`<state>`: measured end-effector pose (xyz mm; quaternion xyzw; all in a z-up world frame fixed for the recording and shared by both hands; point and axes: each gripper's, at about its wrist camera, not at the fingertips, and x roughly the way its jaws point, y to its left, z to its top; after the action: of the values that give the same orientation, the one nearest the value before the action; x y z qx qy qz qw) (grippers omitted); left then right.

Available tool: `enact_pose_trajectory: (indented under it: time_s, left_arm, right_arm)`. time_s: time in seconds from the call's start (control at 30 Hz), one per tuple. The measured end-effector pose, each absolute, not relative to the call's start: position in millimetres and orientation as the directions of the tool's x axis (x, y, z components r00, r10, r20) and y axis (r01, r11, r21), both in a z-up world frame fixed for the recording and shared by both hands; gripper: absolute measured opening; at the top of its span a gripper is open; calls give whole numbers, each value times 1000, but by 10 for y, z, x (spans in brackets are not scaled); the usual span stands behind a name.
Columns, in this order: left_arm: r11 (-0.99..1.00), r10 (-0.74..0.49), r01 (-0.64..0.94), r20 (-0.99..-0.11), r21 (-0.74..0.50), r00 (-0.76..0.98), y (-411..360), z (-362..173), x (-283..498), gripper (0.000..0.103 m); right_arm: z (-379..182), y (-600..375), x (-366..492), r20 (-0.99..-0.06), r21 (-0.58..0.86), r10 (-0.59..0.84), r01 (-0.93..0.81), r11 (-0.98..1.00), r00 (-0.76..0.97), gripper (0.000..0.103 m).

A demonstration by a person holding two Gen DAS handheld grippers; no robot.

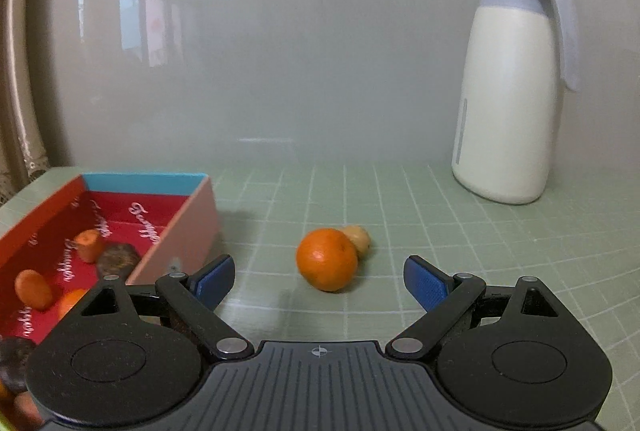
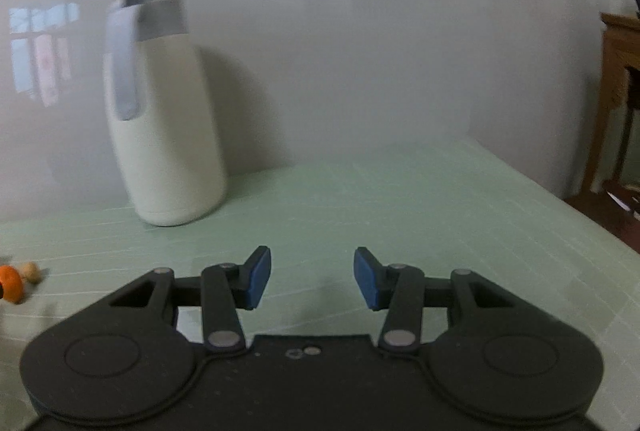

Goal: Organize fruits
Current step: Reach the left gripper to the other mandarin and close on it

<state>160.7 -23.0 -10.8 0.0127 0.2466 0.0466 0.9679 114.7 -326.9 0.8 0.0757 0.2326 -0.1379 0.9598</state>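
Observation:
An orange (image 1: 327,259) lies on the green grid mat, with a small yellowish fruit (image 1: 358,239) touching it just behind. My left gripper (image 1: 319,281) is open wide, its blue pads on either side of the orange and a little short of it, nothing between them. To the left stands a red box (image 1: 176,231) with a blue end wall, holding orange pieces (image 1: 89,243) and dark brown fruits (image 1: 117,258). My right gripper (image 2: 313,278) stands open over bare mat with nothing in it. The orange (image 2: 10,283) and small fruit (image 2: 31,271) show at that view's far left edge.
A tall cream jug (image 1: 512,99) with a grey lid and handle stands at the back right of the mat, against a pale glossy wall; it appears in the right wrist view too (image 2: 160,119). A wooden furniture piece (image 2: 616,103) stands beyond the mat's right edge.

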Motion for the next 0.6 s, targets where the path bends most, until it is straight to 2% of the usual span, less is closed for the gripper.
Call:
enact_pose_trajectory:
  time_s: [0.1, 0.17, 0.37, 0.47, 0.53, 0.6]
  left_arm:
    - [995, 101, -91, -499, 44, 860, -255, -186, 1713, 90]
    - [995, 99, -91, -504, 40, 858, -259, -197, 1768, 83]
    - [995, 100, -85, -523, 53, 847, -294, -220, 1886, 80]
    - [995, 95, -73, -547, 61, 832, -318, -250, 1991, 65]
    - [995, 103, -76, -564, 71, 819, -329, -266, 2037, 41]
    - [994, 104, -73, -558, 77, 823, -339, -261, 2047, 41]
  right_arm:
    - [-35, -3402, 1184, -474, 81, -255, 330, 941, 843, 46]
    - [-55, -3488, 1192, -472, 77, -281, 357, 931, 835, 46]
    - [-100, -3646, 1199, -484, 135, -292, 400, 906, 825, 46]
    - [-96, -3582, 1249, -485, 114, -286, 384, 916, 827, 47]
    - [-109, -3564, 1310, -486, 112, -279, 376, 920, 828, 47]
    - [-121, -3563, 1308, -487, 105, -282, 376, 921, 826, 49]
